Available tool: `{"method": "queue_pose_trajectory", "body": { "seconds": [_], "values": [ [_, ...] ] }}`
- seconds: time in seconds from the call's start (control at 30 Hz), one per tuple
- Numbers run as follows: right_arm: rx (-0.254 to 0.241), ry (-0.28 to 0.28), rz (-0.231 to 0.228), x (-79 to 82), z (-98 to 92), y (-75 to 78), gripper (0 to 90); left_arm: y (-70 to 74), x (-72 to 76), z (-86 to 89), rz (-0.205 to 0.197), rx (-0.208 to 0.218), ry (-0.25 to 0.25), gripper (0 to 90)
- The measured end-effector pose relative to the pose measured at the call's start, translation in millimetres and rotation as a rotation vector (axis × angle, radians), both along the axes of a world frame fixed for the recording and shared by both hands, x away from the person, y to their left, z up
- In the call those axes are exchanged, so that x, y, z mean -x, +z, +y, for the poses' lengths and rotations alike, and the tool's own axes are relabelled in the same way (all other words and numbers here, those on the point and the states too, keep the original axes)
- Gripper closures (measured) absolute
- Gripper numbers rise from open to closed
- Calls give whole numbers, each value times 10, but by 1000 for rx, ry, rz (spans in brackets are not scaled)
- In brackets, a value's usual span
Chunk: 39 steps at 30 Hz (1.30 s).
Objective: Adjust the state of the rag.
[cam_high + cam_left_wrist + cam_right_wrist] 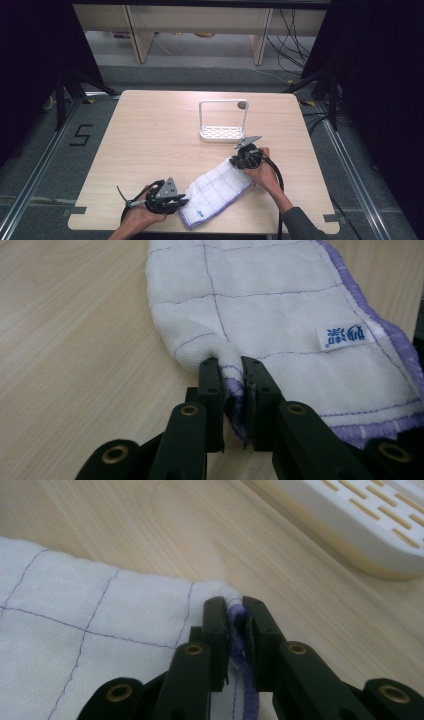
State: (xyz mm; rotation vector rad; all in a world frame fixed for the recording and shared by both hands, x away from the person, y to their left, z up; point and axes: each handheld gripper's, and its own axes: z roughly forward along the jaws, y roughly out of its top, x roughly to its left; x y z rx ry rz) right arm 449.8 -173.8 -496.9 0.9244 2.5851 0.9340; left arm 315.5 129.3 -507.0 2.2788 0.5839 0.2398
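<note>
A white cloth (pixel 216 192) with a purple grid and purple hem lies flat near the table's front edge, stretched between both hands. My left gripper (pixel 181 202) is shut on its near left corner; in the left gripper view the cloth (pixel 280 325) bunches up between the jaws of that gripper (pixel 231 365), with a blue-printed label (pixel 345 334) off to the right. My right gripper (pixel 236 161) is shut on the far right corner. In the right gripper view the purple hem (pixel 237 617) is pinched between the jaws of this gripper (pixel 235 602).
A white rack (pixel 223 120) with a slotted base and a tall handle frame stands just beyond the right gripper; its slotted base (pixel 360 525) is close in the right gripper view. Bare wooden tabletop (pixel 150 140) extends to the left and back.
</note>
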Motion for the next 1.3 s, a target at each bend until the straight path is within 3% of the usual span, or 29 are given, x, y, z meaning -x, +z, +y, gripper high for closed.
{"method": "queue_pose_trajectory", "body": {
  "seconds": [0.17,0.23,0.27,0.33,0.37,0.4,0.67,0.83,0.9,0.97,1.03,1.07,1.17,1.2,1.23,1.3],
  "values": [
    [6,-7,28,-51,99,7,814,0,66,-55,7,6,-19,796],
    [21,12,9,-104,132,7,814,0,95,-82,-3,14,-28,795],
    [15,13,23,-109,154,6,814,3,109,-93,-11,2,-33,794],
    [23,14,30,-143,203,8,814,-1,139,-121,4,26,-28,793],
    [20,24,14,-168,232,-5,814,4,142,-125,-6,14,-37,792],
    [8,34,22,-205,293,0,814,-8,183,-166,2,42,-28,791],
    [17,84,31,-295,482,10,813,0,277,-280,-18,31,-64,789],
    [25,126,28,-327,637,23,814,-19,317,-366,4,74,-59,789],
    [17,152,25,-342,720,28,814,-33,335,-422,-9,85,-69,788],
    [30,154,30,-341,743,45,814,-28,341,-435,-13,74,-68,785],
    [24,168,25,-344,799,39,814,-41,360,-494,-8,97,-66,781],
    [19,187,19,-348,828,33,813,-33,356,-507,-12,83,-81,778],
    [20,210,24,-336,884,24,806,-42,386,-565,-2,101,-78,761],
    [22,223,20,-337,903,19,798,-47,382,-576,-12,101,-90,750],
    [23,211,31,-326,909,28,768,-56,401,-590,8,120,-72,731],
    [5,175,30,-324,917,31,647,-38,381,-567,25,123,-83,677]
  ]
}}
